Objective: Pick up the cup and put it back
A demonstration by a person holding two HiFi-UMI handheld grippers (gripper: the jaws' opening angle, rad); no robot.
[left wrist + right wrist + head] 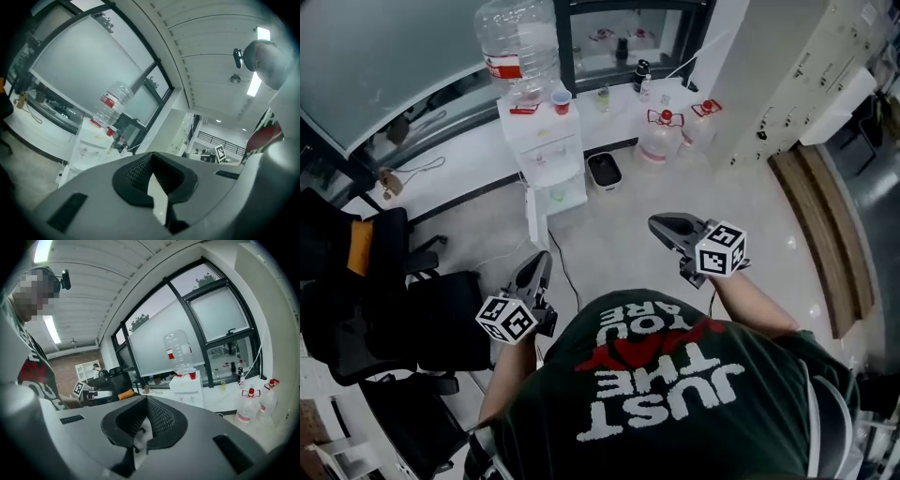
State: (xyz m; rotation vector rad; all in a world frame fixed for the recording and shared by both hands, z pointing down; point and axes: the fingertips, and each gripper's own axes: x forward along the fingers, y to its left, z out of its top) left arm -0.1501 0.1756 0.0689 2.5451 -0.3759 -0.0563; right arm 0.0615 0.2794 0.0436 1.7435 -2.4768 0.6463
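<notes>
- Cup (562, 100): red, small, far ahead of both grippers, touched by neither.
- Closest to the camera: dark green shirt (675, 394) with white and red lettering, a bare forearm reaching forward on each side.
- Left gripper (538, 264): points ahead over the pale floor (619, 253), marker cube at its rear; jaws clenched pad against pad, nothing between them.
- Right gripper (662, 225): sits a little further forward and well to the right of the left one; jaws likewise pressed together, empty.
- Off to the left: black office chairs (384, 309), one with an orange patch on its backrest.
- Further on, between the two grippers' lines: white water dispenser (548, 155), upright on the floor against a low white ledge below the windows, a cable trailing from its base.
- Just right of the dispenser's foot: small white bin (604, 171) with a dark inside.
- Further right, by the ledge: two clear jugs (658, 136) with red handles, side by side.
- On top of the dispenser: large clear water bottle (520, 42), neck down, red label; just beside its neck, on the right of the top panel, stands the cup, upright, mouth up.
</notes>
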